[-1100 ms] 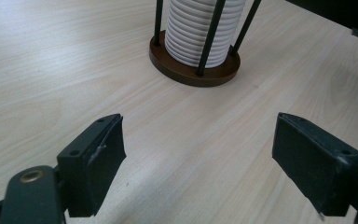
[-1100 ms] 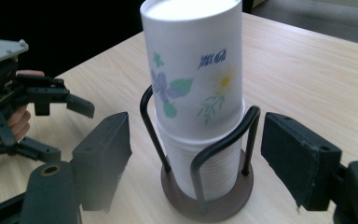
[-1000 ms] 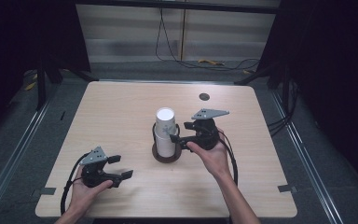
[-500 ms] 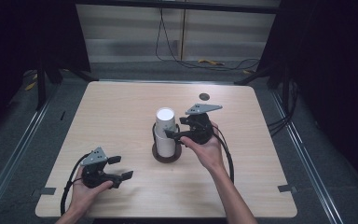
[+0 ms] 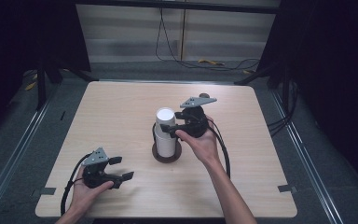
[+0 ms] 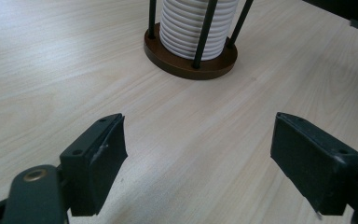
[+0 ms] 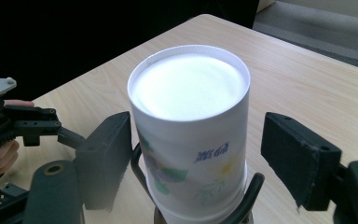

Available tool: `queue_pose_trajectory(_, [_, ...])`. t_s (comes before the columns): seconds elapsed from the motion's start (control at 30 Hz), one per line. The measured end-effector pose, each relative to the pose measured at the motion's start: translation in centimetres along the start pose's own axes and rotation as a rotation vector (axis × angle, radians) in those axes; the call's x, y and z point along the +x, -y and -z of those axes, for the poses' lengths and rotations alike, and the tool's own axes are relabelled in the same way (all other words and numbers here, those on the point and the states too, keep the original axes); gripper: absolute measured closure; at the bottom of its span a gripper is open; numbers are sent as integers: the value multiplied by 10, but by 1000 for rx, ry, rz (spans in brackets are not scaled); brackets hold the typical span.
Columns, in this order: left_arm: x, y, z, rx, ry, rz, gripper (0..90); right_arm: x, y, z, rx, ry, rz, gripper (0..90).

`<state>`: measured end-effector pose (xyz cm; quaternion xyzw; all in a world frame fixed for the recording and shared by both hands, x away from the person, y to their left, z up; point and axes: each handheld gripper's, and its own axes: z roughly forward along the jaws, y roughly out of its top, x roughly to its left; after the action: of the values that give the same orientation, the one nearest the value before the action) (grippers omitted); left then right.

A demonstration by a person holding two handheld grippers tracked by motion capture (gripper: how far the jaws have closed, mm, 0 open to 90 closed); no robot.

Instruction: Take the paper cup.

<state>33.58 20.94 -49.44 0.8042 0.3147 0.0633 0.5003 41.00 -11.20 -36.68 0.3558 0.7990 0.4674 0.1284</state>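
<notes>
Now we hold our right tongs (image 5: 168,130) around the top paper cup (image 7: 191,126) in the holder (image 6: 191,56) mid-worktop (image 5: 121,107); they have been closing but don't squeeze yet. Next we pinch gently and lift straight up. Our left tongs (image 5: 121,169) rest wide apart, closing slightly, holding nothing.

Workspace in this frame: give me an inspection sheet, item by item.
Surface: light wooden table, bare around the work.
Job's things: stack of paper cups upright in a wire holder on a round brown base.
Clutter: small dark disc near the far edge.
Grippers: right gripper has a jaw on each side of the top cup, a gap showing at one; left gripper open over bare wood.
Cables: one trails from each gripper; more on the floor beyond.
Surroundings: dark curtains, grey floor.
</notes>
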Motion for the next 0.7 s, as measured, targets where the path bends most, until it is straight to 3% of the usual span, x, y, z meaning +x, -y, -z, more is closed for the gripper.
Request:
queue_pose_trajectory(0.33, [0, 0, 0, 5, 3, -5, 183, -1, -6, -12, 18, -21, -1, 253])
queue_pose_trajectory(0.7, [0, 0, 0, 7, 0, -4, 183, 3, -6, -16, 25, 1, 33, 303])
